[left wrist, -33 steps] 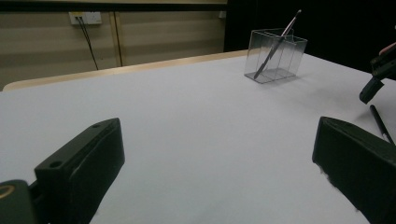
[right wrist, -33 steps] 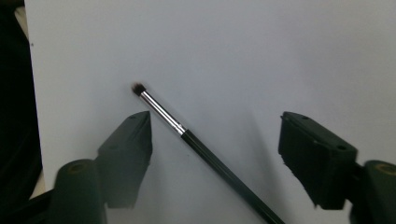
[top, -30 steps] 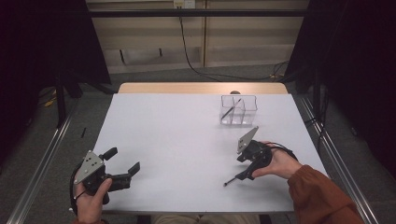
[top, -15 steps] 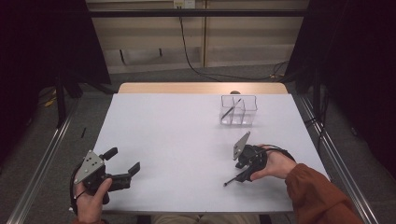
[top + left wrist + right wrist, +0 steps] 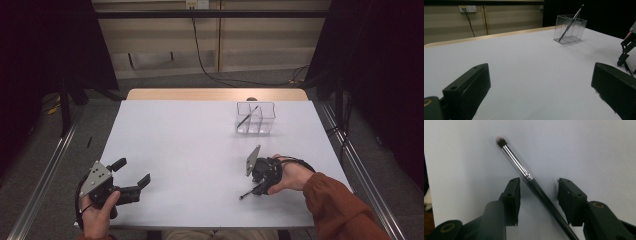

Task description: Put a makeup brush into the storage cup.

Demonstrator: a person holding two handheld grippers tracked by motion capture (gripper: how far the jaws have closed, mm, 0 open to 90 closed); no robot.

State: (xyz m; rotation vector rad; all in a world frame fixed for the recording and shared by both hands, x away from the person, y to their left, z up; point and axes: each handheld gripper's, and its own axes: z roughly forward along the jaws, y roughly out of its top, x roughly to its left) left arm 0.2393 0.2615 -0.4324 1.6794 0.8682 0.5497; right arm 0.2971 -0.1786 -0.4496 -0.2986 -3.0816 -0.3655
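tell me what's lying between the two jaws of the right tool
A makeup brush lies on the white table, slanting between the jaws of the right tool. The right gripper view shows gaps on both sides, though the jaws have just been closing.

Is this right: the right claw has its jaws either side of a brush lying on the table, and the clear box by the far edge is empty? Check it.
Not quite. The clear box is not empty: the left gripper view shows a brush leaning inside it. The rest holds: the right claw has been closing its jaws on either side of the brush lying on the table, not yet pressing it.
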